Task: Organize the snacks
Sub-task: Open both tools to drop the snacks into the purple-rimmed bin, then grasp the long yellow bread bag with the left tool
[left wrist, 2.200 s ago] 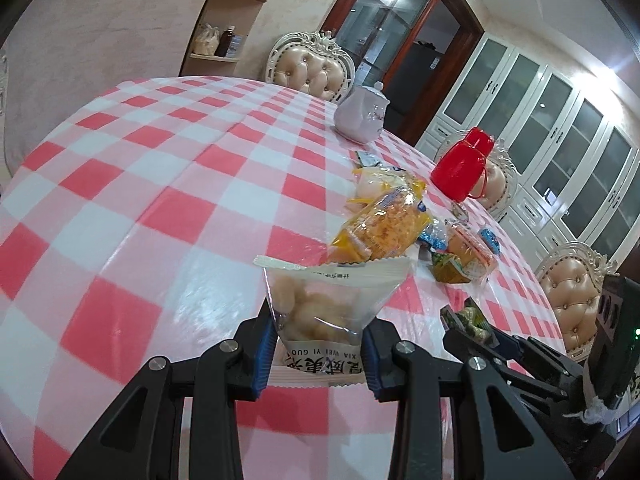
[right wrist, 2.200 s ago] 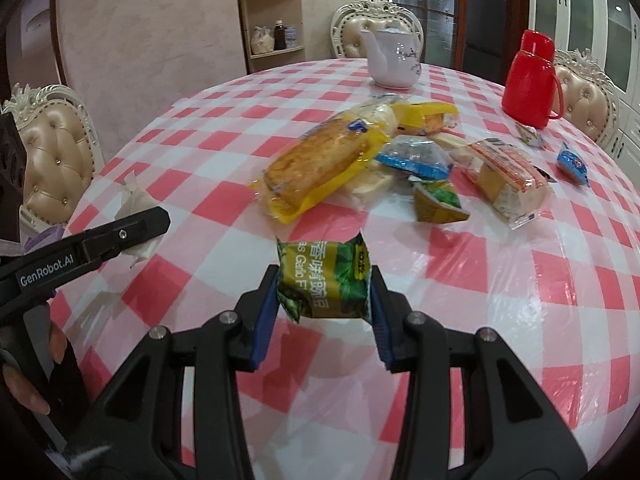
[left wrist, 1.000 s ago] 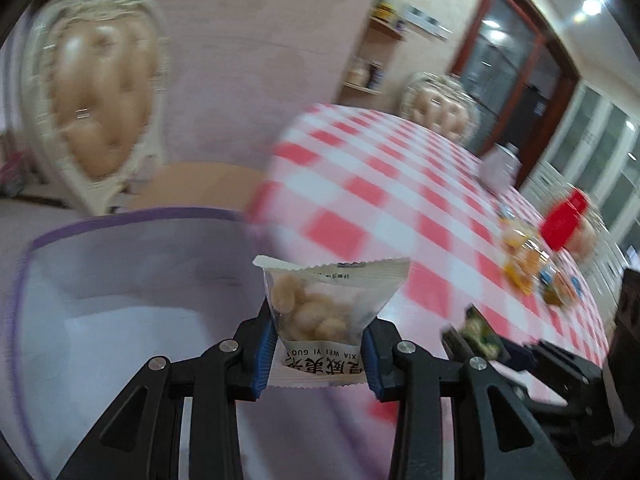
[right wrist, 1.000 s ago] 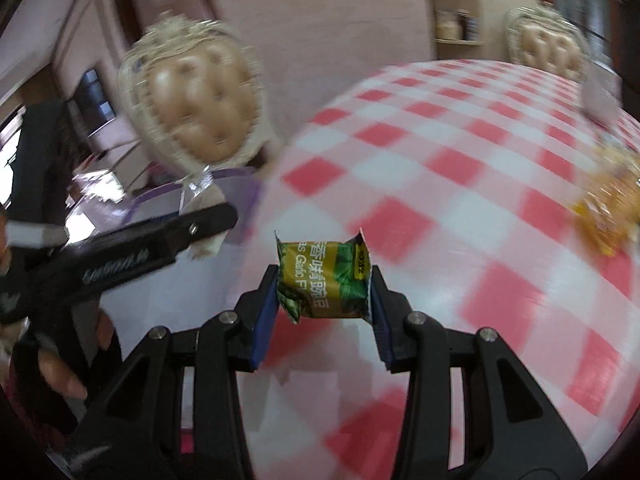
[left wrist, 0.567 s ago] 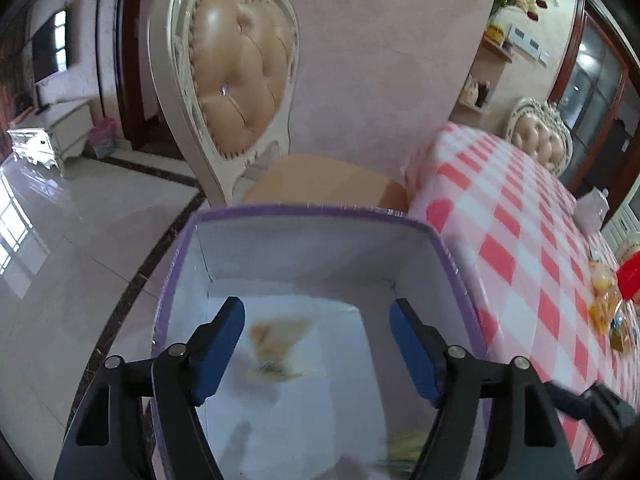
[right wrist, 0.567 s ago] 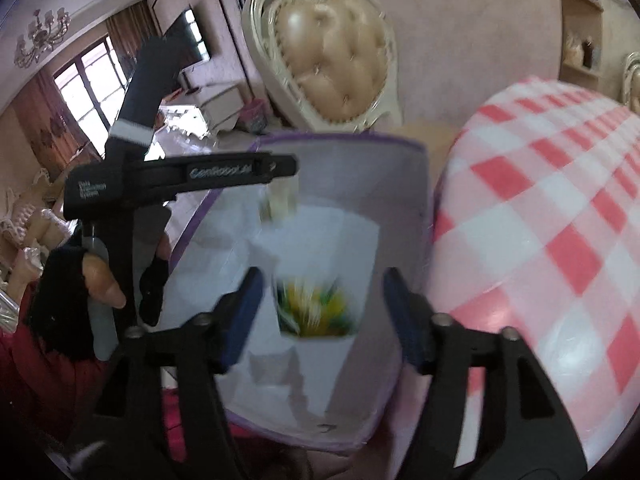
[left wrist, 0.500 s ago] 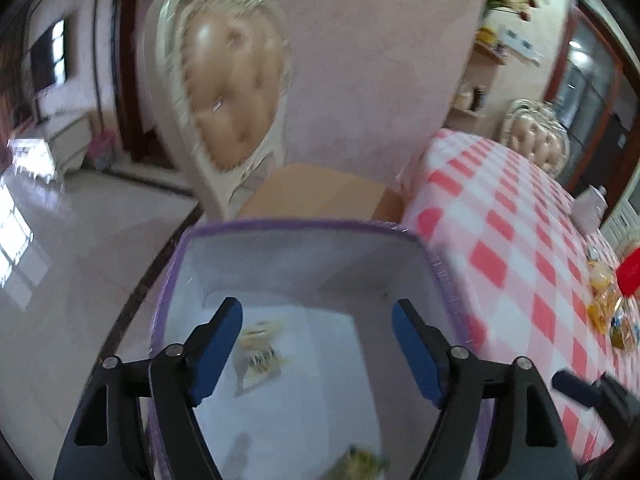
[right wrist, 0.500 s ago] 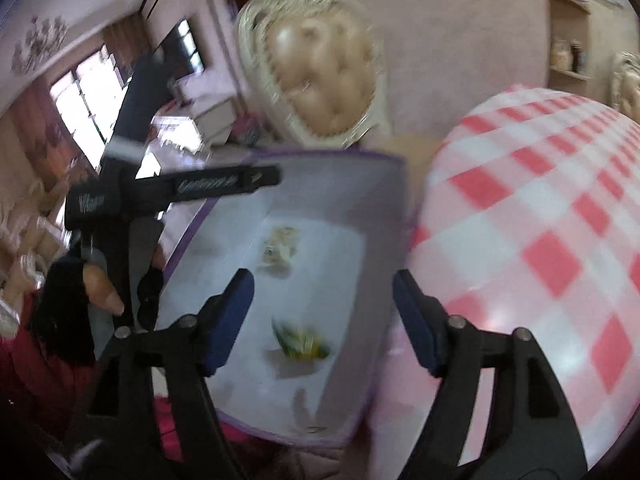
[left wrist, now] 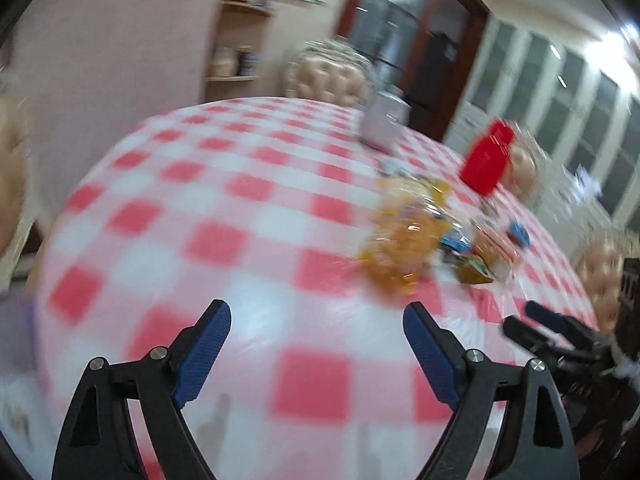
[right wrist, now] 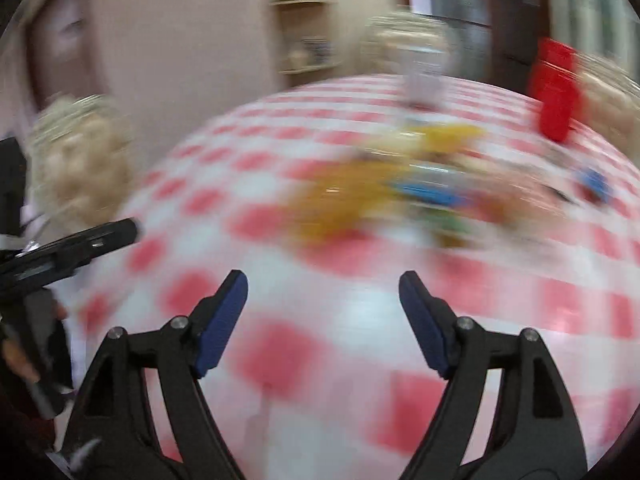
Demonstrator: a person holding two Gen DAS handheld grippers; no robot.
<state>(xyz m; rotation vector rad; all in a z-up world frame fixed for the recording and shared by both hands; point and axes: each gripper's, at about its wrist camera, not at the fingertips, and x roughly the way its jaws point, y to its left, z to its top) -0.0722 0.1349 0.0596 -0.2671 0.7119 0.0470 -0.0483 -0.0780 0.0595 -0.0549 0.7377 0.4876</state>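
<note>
Both views are blurred by motion. My left gripper (left wrist: 316, 320) is open and empty above the near edge of the red-and-white checked table (left wrist: 208, 240). My right gripper (right wrist: 322, 292) is open and empty over the same table (right wrist: 280, 352). A pile of snack packets lies ahead: a large yellow packet (left wrist: 404, 240) with smaller blue and green packets (left wrist: 468, 268) beside it; the yellow packet also shows in the right wrist view (right wrist: 340, 200). The right gripper shows at the right edge of the left wrist view (left wrist: 552, 332), the left gripper at the left of the right wrist view (right wrist: 72, 252).
A red jug (left wrist: 486, 164) and a pale teapot (left wrist: 384, 124) stand at the far side of the table. Upholstered chairs (right wrist: 80, 164) ring the table. A wall shelf (left wrist: 236, 52) and glass cabinets are behind.
Both grippers released their packets into the purple-rimmed box beside the table, then swung back from the box to face the table and snack pile. Both jaws are now wide open.
</note>
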